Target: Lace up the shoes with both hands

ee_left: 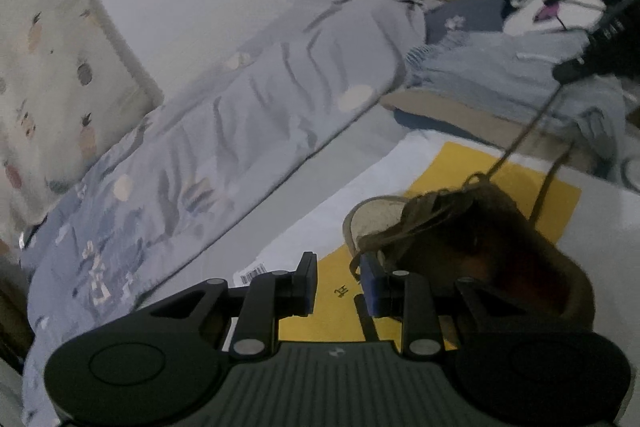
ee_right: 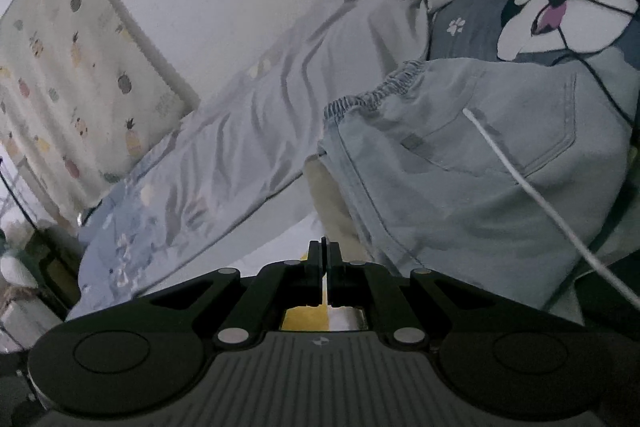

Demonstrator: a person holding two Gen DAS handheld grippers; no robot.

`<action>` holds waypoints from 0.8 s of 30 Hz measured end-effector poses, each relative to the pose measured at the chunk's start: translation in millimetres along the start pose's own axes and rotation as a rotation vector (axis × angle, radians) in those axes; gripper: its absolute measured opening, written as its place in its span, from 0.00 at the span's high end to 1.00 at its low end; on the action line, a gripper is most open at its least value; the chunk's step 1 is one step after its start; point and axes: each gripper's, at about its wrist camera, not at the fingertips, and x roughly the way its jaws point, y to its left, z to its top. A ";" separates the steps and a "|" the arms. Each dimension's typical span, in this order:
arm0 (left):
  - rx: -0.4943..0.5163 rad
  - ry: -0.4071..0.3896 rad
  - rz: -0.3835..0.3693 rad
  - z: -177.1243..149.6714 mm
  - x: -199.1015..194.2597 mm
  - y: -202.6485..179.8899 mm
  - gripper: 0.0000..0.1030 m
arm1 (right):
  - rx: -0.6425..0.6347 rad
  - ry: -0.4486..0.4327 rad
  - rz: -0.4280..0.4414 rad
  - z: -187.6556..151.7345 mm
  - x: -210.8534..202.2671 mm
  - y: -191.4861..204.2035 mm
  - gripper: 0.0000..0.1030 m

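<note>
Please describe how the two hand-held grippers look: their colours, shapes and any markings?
Both grippers look alike. The left gripper has a grey ribbed body with a small white logo, black rounded shoulders, black linkage arms with silver rivets, and blue-edged pads. The right gripper shows the same grey ribbed body, logo, black arms and silver rivets.

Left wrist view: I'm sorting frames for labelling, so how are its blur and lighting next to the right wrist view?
Left wrist view: dim, motion-smeared; the brown shoe is dark, its lace soft-edged. Right wrist view: equally dim but sharper, the jeans stitching readable. Both bend straight edges, fisheye-style.
</note>
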 end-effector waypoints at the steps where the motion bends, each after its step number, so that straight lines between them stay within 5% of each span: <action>1: -0.023 -0.007 0.003 1.4 -1.6 1.0 0.76 | -0.009 -0.001 0.003 0.2 -2.5 -0.9 0.99; 24: -0.192 -0.080 0.036 28.5 -8.6 -1.7 0.75 | -0.204 0.154 -0.043 -17.5 -18.6 -11.9 0.99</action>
